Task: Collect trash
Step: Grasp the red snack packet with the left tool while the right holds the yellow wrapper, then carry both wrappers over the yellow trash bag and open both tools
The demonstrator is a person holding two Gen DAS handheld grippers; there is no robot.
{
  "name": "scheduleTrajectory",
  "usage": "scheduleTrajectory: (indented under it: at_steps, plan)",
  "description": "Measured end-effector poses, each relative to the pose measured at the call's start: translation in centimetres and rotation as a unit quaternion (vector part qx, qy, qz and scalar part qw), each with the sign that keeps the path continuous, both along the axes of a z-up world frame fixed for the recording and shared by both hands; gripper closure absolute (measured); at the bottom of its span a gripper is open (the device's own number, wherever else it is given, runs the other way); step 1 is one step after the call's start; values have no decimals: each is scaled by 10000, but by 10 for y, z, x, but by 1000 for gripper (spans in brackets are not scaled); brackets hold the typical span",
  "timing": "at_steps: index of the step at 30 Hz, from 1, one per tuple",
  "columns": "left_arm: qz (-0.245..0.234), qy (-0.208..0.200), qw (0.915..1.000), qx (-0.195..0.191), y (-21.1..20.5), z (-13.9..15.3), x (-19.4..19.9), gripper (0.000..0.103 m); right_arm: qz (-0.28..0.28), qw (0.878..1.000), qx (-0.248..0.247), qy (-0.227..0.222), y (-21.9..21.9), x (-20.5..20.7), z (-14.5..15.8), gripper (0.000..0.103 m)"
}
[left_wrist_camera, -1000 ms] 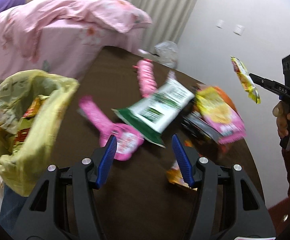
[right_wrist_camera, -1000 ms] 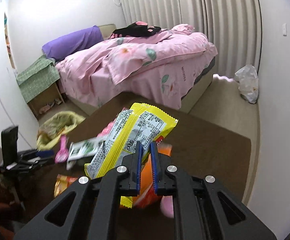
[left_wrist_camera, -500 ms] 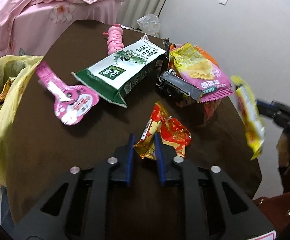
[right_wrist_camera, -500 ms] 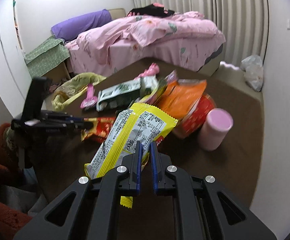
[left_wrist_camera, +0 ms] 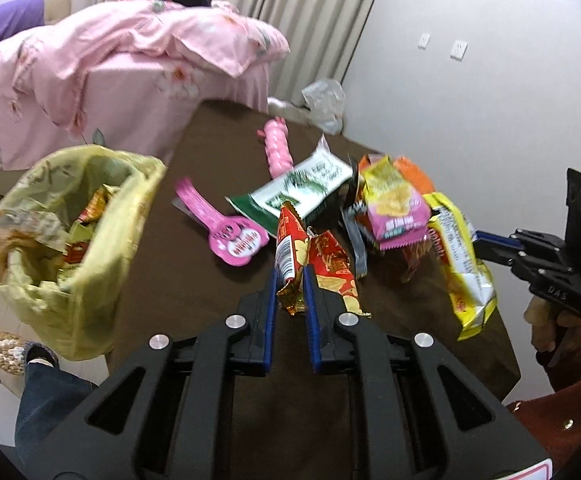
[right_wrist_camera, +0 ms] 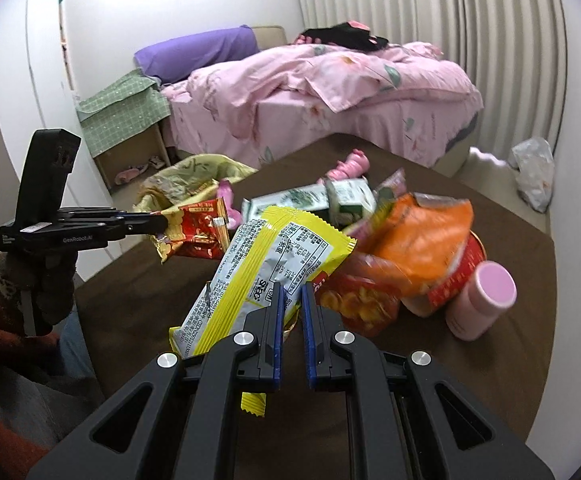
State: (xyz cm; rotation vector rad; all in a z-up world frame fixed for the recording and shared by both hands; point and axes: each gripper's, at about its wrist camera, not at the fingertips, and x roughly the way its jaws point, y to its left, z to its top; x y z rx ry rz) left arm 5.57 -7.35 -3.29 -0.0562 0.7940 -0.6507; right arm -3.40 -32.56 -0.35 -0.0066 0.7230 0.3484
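Red foil wrapper (left_wrist_camera: 322,264) hangs clamped in the left gripper (left_wrist_camera: 290,292), yellow wrapper (right_wrist_camera: 266,264) in the right gripper (right_wrist_camera: 290,304); either thin pinch may slip before reaching the bag (left_wrist_camera: 130,216) at the table's (left_wrist_camera: 194,276) left edge.

"GenRobot.AI": white lettering on side of left gripper (right_wrist_camera: 158,222); "DAS": embossed on body of right gripper (left_wrist_camera: 476,242); "SNAC": black print on yellow wrapper (right_wrist_camera: 266,276); other package print illegible.
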Motion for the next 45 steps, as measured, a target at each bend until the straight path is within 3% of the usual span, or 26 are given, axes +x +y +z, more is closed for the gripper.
scheduleTrajectory:
  at_steps: [15,24,28,36,45]
  plan:
    - [601,-204,9974,-330,56,19,-9,91,261,9995,-115,-135,38,15,14,93]
    - [1419,-432,9870,-627,110,39,-5,91,438,9982,35,-403,64,45,35,93]
    - [1914,-452,9778,-727,137,44,4,91,681,9958,27,-606,89,70,52,93]
    - [2378,-841,9656,-633,173,65,29,91,1022,9914,-38,-817,136,131,72,93]
    - [2409,-600,9672,-535,190,42,70,91,1146,9920,-319,-422,193,209,42,93]
